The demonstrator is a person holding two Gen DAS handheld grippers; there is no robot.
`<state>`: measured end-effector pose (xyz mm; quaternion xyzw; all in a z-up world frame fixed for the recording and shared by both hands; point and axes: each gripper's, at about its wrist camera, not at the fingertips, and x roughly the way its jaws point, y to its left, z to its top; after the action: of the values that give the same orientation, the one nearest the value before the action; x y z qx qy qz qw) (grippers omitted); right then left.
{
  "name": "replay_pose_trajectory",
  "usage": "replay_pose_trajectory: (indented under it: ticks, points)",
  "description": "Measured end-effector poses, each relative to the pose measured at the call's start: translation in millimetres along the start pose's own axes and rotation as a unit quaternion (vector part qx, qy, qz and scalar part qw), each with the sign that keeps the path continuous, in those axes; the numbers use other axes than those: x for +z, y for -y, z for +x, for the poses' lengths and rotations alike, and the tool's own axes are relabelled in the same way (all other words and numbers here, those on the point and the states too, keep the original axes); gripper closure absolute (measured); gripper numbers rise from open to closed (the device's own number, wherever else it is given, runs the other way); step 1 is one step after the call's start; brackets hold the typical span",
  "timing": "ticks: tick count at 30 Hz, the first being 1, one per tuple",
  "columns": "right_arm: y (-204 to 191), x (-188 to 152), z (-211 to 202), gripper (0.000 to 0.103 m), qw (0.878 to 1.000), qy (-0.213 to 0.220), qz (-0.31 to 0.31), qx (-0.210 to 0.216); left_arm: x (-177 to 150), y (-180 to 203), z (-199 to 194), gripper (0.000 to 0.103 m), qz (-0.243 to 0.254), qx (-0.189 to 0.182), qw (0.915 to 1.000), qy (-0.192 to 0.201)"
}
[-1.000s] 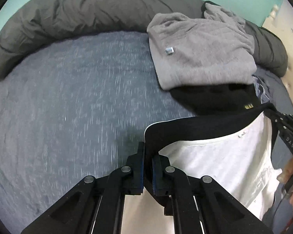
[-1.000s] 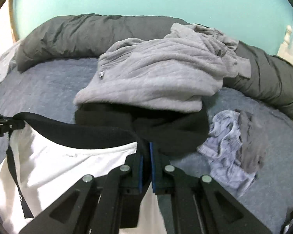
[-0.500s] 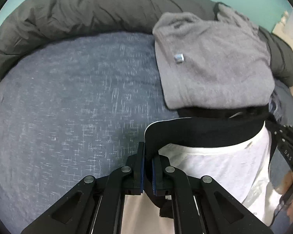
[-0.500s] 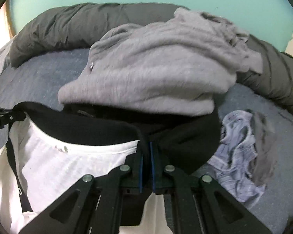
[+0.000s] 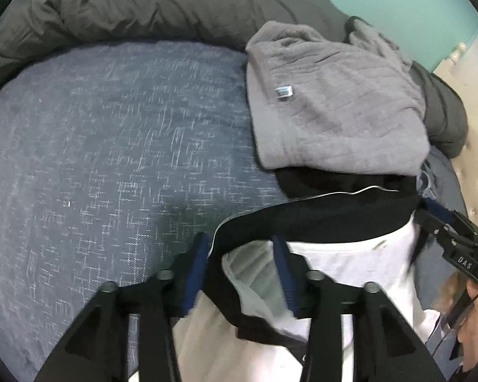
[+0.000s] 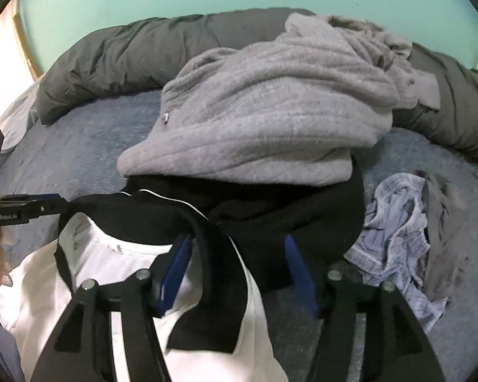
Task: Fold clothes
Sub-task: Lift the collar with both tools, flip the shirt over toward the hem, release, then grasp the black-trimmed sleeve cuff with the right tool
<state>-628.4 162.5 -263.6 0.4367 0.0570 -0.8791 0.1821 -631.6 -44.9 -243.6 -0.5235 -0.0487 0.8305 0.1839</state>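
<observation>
Left wrist: left tongs (image 5: 242, 267) released, black-collared white shirt (image 5: 350, 264) slack between them.
Right wrist: right tongs (image 6: 237, 270) released.
Risk: collar may crumple against the grey sweater (image 6: 271, 121) pile.

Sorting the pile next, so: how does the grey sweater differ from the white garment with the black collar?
The grey sweater is plain grey and fuzzy, lying bunched on the pile; the white garment is smooth white with a black collar. The sweater lies clear of both grippers, while the garment's collar sits between the open fingers of the left gripper and right gripper. Both lie on the blue bedsheet.
</observation>
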Motion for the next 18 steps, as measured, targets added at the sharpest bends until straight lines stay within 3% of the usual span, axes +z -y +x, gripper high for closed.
replay_pose_trajectory:
  ticks: [7, 15, 18]
  points:
    - [-12, -5, -36, 0.041, 1.000, 0.026, 0.006, 0.011, -14, 10, -26, 0.053, 0.017, -0.008, 0.9997, 0.012]
    - [40, -68, -92, 0.041, 0.998, 0.014, 0.056, 0.008, -74, -33, -74, 0.053, -0.013, -0.004, 0.9999, 0.000]
    - [80, -111, -113, 0.041, 0.994, -0.001, 0.113, 0.003, -107, -52, -94, 0.053, -0.027, -0.003, 0.9996, 0.003]
